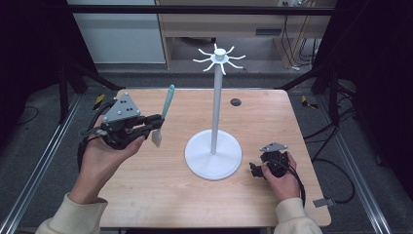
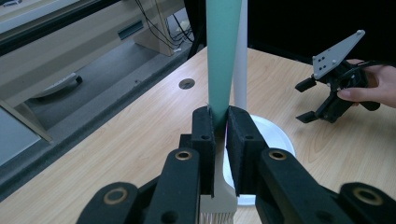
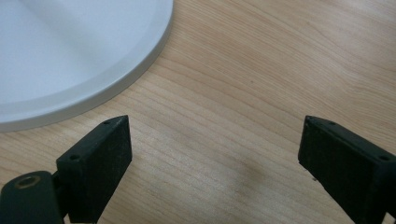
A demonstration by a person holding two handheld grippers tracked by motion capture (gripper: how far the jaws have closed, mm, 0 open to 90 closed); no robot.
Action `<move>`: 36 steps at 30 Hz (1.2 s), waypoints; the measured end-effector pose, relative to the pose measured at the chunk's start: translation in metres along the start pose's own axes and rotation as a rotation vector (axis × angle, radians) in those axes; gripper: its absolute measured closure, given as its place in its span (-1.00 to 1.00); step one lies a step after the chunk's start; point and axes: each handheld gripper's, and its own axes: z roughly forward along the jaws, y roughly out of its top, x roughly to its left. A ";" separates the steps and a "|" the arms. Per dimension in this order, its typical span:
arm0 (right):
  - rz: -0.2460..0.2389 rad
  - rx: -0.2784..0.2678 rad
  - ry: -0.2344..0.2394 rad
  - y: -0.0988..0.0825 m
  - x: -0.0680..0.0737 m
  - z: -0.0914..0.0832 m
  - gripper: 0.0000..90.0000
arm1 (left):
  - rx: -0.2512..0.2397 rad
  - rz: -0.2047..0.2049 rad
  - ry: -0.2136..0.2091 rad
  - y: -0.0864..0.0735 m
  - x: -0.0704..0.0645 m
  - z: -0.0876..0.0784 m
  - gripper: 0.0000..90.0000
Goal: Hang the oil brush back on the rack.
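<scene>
A brush (image 1: 164, 113) with a teal handle and pale bristles is held upright above the table's left half, bristles down. My left gripper (image 1: 155, 123) is shut on it; in the left gripper view the pads clamp the teal handle (image 2: 223, 60) just above the white bristle block (image 2: 219, 198). A white stand (image 1: 215, 109) with a round base (image 1: 213, 155) and curved hooks (image 1: 219, 57) at its top rises mid-table, to the right of the brush. My right gripper (image 1: 254, 169) rests low at the base's right edge, jaws wide apart over bare wood, also seen as the right gripper (image 2: 308, 100).
The wooden table (image 1: 146, 195) has a small dark hole (image 1: 235, 102) near its far edge. Black frame posts and cables surround the table. The stand's base rim (image 3: 116, 79) lies just beyond my right gripper (image 3: 215, 154).
</scene>
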 end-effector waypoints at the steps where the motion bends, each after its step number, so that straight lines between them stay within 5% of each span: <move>1: 0.000 0.000 0.000 0.000 0.000 0.000 -0.77 | -0.002 0.003 0.003 0.002 0.000 0.000 0.82; 4: 0.002 -0.001 -0.001 0.000 0.000 -0.001 -0.77 | -0.018 -0.009 -0.008 0.009 -0.003 0.003 0.82; 8: 0.005 0.001 0.002 0.000 -0.001 -0.001 -0.77 | -0.010 0.026 -0.020 0.020 -0.007 0.010 0.82; 23: 0.001 -0.001 0.002 0.000 -0.001 -0.001 -0.77 | -0.041 0.003 -0.046 0.049 -0.010 0.024 0.81; 36: -0.003 -0.005 0.005 0.000 -0.001 -0.001 -0.77 | -0.033 -0.005 -0.051 0.054 -0.012 0.031 0.81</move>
